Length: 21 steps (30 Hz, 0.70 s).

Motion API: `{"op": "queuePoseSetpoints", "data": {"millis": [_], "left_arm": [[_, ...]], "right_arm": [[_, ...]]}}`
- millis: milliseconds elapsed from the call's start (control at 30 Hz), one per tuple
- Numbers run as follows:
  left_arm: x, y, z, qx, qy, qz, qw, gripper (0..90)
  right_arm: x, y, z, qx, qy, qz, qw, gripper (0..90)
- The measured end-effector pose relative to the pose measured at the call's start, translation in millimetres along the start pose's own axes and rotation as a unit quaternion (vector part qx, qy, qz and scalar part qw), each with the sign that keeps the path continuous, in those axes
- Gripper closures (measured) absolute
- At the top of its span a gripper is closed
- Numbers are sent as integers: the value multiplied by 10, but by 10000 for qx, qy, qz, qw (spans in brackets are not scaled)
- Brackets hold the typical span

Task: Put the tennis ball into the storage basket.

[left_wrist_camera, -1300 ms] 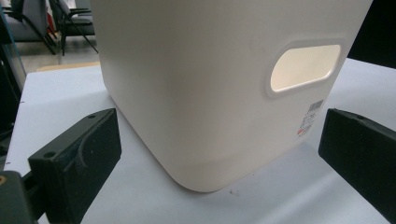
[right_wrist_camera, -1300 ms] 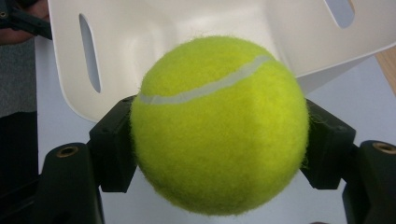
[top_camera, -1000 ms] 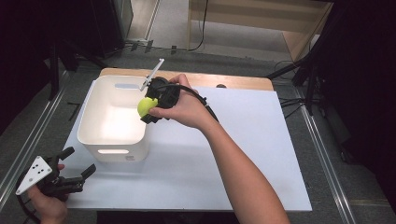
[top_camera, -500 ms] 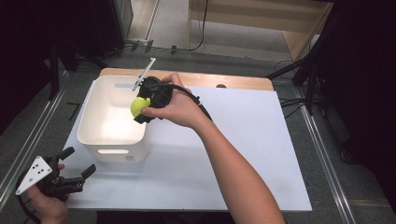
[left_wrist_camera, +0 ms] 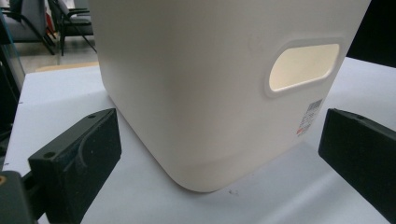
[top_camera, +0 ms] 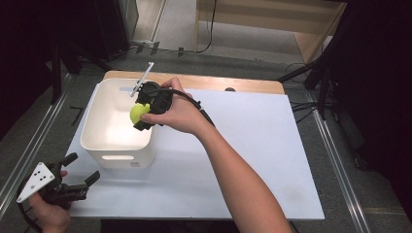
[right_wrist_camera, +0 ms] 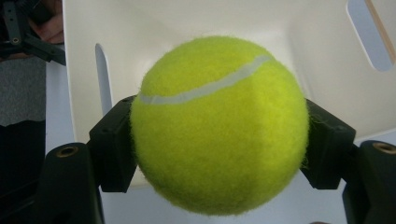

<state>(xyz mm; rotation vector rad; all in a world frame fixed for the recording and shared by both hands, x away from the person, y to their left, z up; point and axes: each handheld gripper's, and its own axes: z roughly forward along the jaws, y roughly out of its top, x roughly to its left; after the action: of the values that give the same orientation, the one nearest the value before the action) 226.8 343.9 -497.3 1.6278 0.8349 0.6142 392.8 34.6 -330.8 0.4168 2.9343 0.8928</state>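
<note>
White table (top_camera: 252, 160), dim lab: right gripper (top_camera: 141, 115) pinching tennis ball (top_camera: 139, 112) has crept further over the white bin (top_camera: 92, 141), so drop looks imminent; left gripper (top_camera: 80, 182) spread, idle nearside of it.

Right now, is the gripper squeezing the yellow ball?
Touching. The right gripper view shows both black pads of the right gripper pressed against the tennis ball.

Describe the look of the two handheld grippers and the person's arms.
Both grippers are black with two blocky jaws. The left gripper carries a grey three-cornered plate dotted with black marks. The right gripper trails a black cable over the hand, and a thin white rod sticks out beyond it. The forearms are bare, with no sleeves.
</note>
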Motion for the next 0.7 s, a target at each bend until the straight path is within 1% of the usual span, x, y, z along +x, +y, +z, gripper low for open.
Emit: {"op": "queuePoseSetpoints", "data": {"millis": [33, 100, 267, 300, 433, 467, 533, 567, 700], "left_arm": [[0, 0, -1, -1, 7, -5, 10000, 0], [0, 0, -2, -1, 8, -11, 10000, 0], [0, 0, -1, 0, 6, -10, 10000, 0], [0, 0, -2, -1, 7, -8, 10000, 0], [0, 0, -2, 1, 5, -9, 10000, 0], [0, 1, -2, 2, 5, -7, 10000, 0], [1, 0, -2, 1, 5, -8, 10000, 0], [1, 1, -3, 2, 5, -6, 10000, 0], [2, 1, -3, 2, 3, -7, 10000, 0]], "right_arm": [[6, 6, 7, 12, 15, 31, 10000, 243], [12, 19, 39, 30, 34, -9, 10000, 243], [25, 36, 75, 55, 24, -11, 10000, 243], [29, 43, 94, 75, 51, -26, 10000, 243], [36, 51, 124, 92, 41, -38, 9999, 243], [39, 55, 141, 113, 33, -77, 9999, 243], [48, 58, 149, 123, 56, -56, 9999, 243], [53, 62, 165, 116, 15, -62, 9999, 243], [61, 63, 195, 131, 24, -80, 9999, 243]]}}
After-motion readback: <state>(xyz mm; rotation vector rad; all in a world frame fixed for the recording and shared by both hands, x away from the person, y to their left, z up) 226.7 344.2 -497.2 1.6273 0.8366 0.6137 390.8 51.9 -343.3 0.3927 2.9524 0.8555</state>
